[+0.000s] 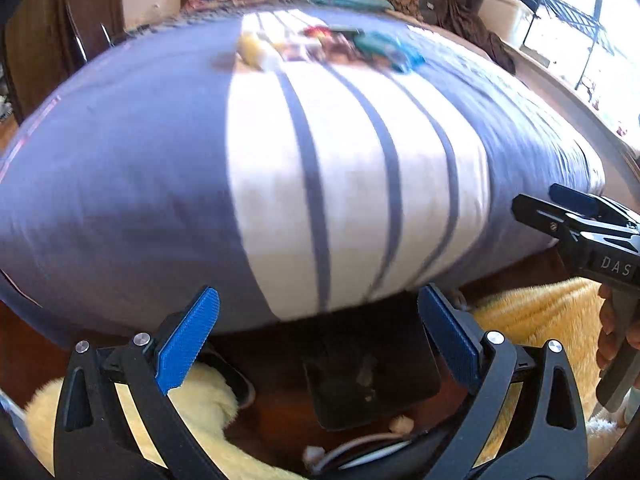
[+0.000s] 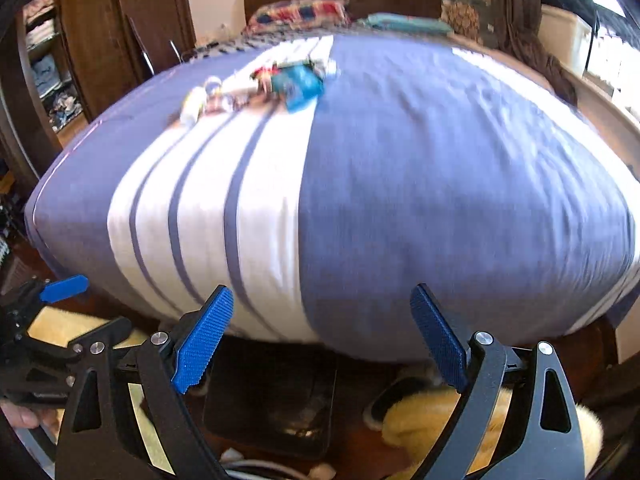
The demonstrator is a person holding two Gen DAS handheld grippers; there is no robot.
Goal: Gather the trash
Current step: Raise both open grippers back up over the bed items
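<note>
A heap of trash (image 1: pixel 328 48) lies far up the bed: yellow, white, red and teal wrappers and packets, blurred. In the right wrist view the same trash heap (image 2: pixel 264 84) sits on the white stripes left of the middle. My left gripper (image 1: pixel 320 344) is open and empty, hanging over the foot of the bed and a black bin (image 1: pixel 372 368) on the floor. My right gripper (image 2: pixel 324 344) is open too, nothing between its blue pads, above the black bin (image 2: pixel 272 400). The right gripper (image 1: pixel 576 220) also shows at the right edge of the left wrist view.
The bed (image 2: pixel 440 180) with a blue and white striped cover fills both views. Yellow fluffy rugs (image 1: pixel 540 312) lie on the dark wooden floor, with white cables (image 1: pixel 360 448). Pillows (image 2: pixel 300 12) and a dark headboard stand at the far end. A wardrobe (image 2: pixel 48 60) is left, a window right.
</note>
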